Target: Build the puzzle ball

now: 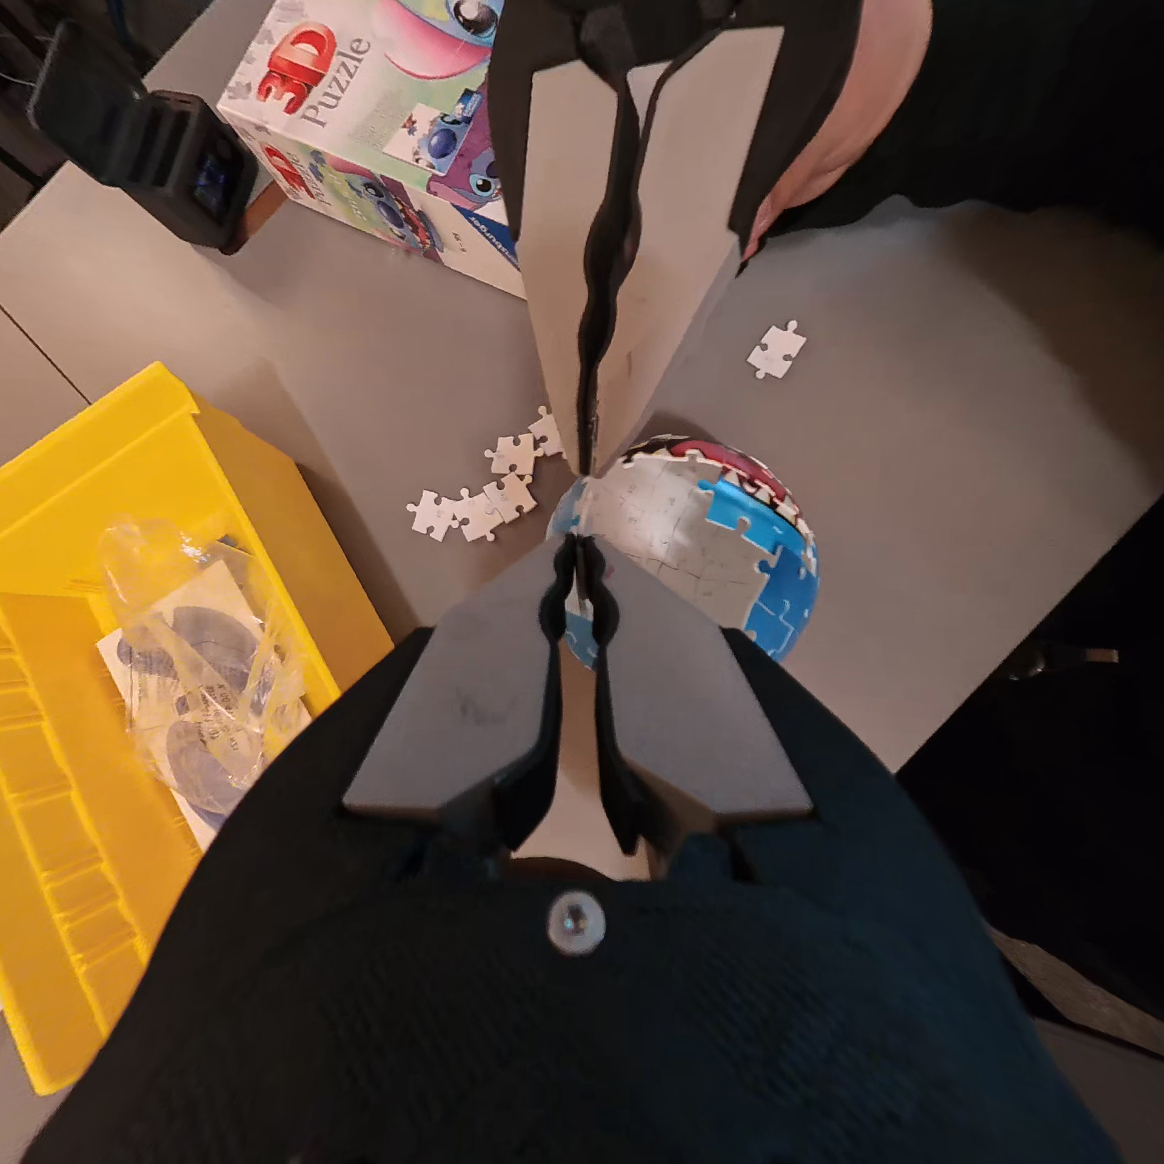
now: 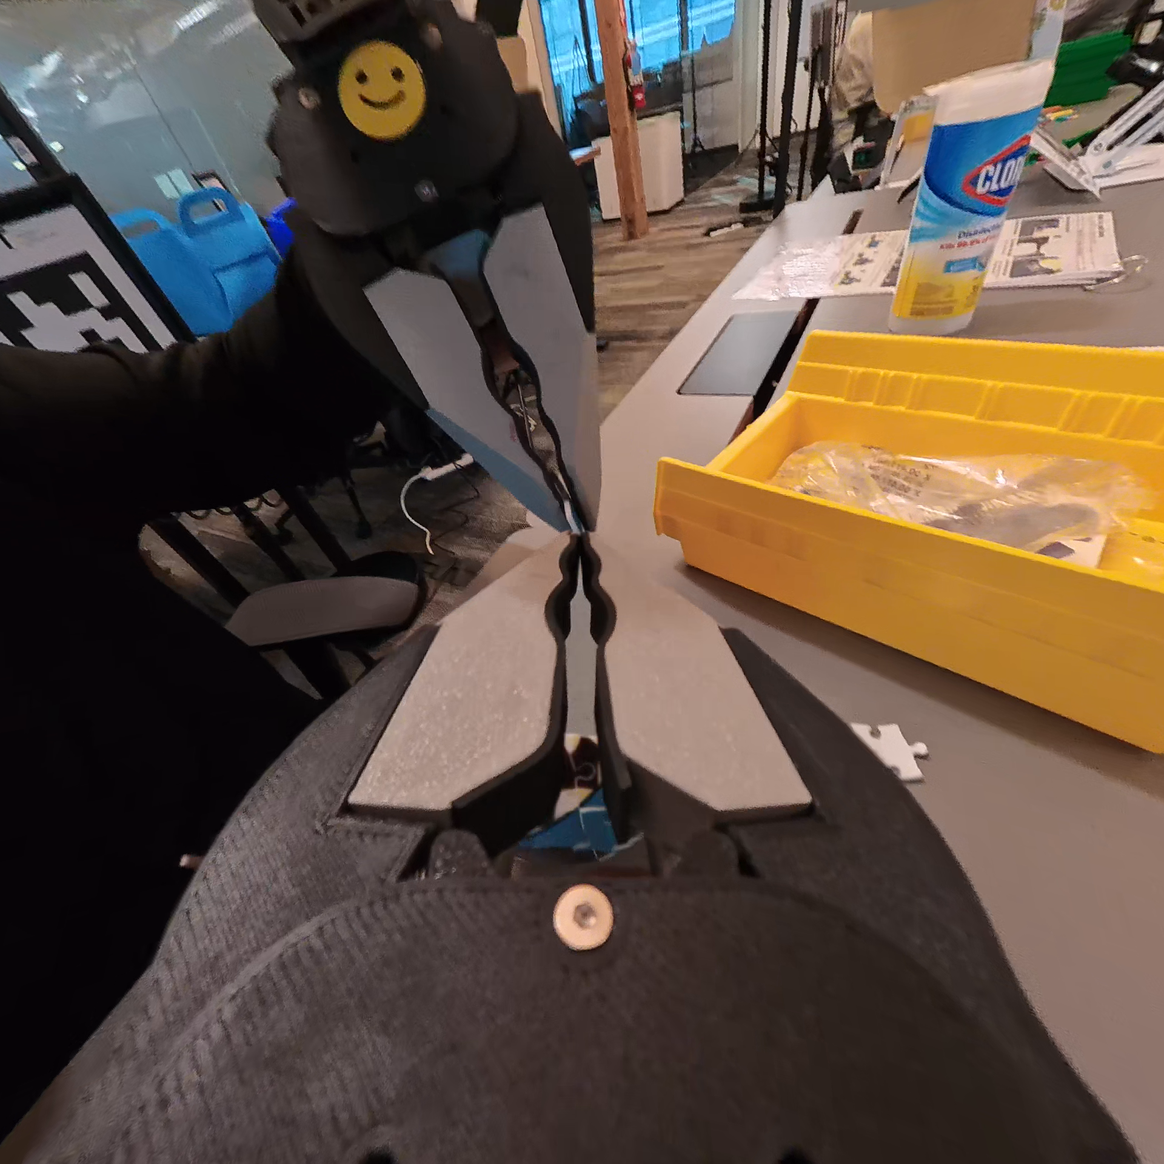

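The partly built puzzle ball [image 1: 667, 535] lies on the grey table, open side up, white inside and blue with red outside. My left gripper [image 1: 576, 549] and right gripper [image 1: 587, 467] meet tip to tip just above its left rim. A small white and blue puzzle piece [image 1: 582, 504] sits edge-on between the two tips, and both look shut on it. In the right wrist view my right gripper [image 2: 579, 543] faces the left gripper [image 2: 574, 521], which has a smiley sticker. A sliver of the ball [image 2: 579, 812] shows through the finger gap.
Several loose white pieces [image 1: 485, 497] lie left of the ball, one piece [image 1: 776, 351] lies apart, and another shows in the right wrist view [image 2: 888, 756]. A yellow bin [image 1: 157, 441] [image 2: 756, 504] holds a plastic bag [image 1: 189, 661]. The puzzle box [image 1: 378, 126], a black device [image 1: 157, 145] and a wipes canister [image 2: 957, 189] stand farther off. Only a small space, under 4 cm, lies between the two pairs of fingers.
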### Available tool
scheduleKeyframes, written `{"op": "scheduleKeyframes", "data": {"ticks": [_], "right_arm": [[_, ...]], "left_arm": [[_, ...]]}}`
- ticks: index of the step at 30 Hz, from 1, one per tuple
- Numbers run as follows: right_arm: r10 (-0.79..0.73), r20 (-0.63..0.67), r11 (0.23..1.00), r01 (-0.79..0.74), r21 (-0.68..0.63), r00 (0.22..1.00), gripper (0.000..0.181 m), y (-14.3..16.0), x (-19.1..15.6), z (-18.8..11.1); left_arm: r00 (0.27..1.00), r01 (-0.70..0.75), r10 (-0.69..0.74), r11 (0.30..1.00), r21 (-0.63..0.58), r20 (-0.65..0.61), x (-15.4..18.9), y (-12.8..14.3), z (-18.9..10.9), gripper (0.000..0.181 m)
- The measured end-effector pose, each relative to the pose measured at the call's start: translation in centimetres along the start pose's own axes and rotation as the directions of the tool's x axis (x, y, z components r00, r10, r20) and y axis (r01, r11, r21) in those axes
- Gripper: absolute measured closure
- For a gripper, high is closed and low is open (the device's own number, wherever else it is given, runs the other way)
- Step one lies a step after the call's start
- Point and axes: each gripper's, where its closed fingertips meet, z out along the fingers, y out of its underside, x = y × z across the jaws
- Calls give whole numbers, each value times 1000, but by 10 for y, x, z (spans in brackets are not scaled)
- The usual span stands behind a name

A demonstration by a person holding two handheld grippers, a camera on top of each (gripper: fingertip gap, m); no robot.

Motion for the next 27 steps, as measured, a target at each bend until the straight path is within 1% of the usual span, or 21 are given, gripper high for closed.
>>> {"op": "scheduleKeyframes", "data": {"ticks": [2,3,5,9,13,15,17,19,23,27], "right_arm": [[3,18,1000,-4,7,1000,181,-2,-4,2],[-3,5,1000,3,-4,1000,175,0,-3,4],[-28,-7,999,28,-30,1000,178,5,-3,6],[-58,-19,998,58,-32,998,181,5,-4,7],[-72,-43,997,72,-3,996,181,1,0,4],[-34,-25,999,35,39,999,181,-4,1,0],[5,-2,996,-5,85,1000,181,-9,2,-4],[26,15,993,-27,113,1000,181,-11,2,-5],[30,28,990,-34,137,999,181,-13,2,-6],[15,25,992,-18,123,1000,181,-10,1,-5]], "left_arm": [[1000,-8,8,1000,-6,-8,3,-1,3,181],[1000,-13,13,1000,-4,-10,4,-2,4,181],[1000,-22,22,1000,1,-9,6,-4,4,181],[1000,-14,15,1000,8,-18,6,-5,4,181],[1000,9,-9,999,43,2,1,-7,0,175],[1000,27,-28,997,68,11,-2,-6,-2,165],[999,45,-46,994,103,3,-2,-6,-2,168],[999,52,-52,990,134,-4,0,-8,-3,174],[997,80,-77,977,198,-21,1,-12,-7,177],[995,102,-98,969,226,-31,0,-10,-10,178]]}}
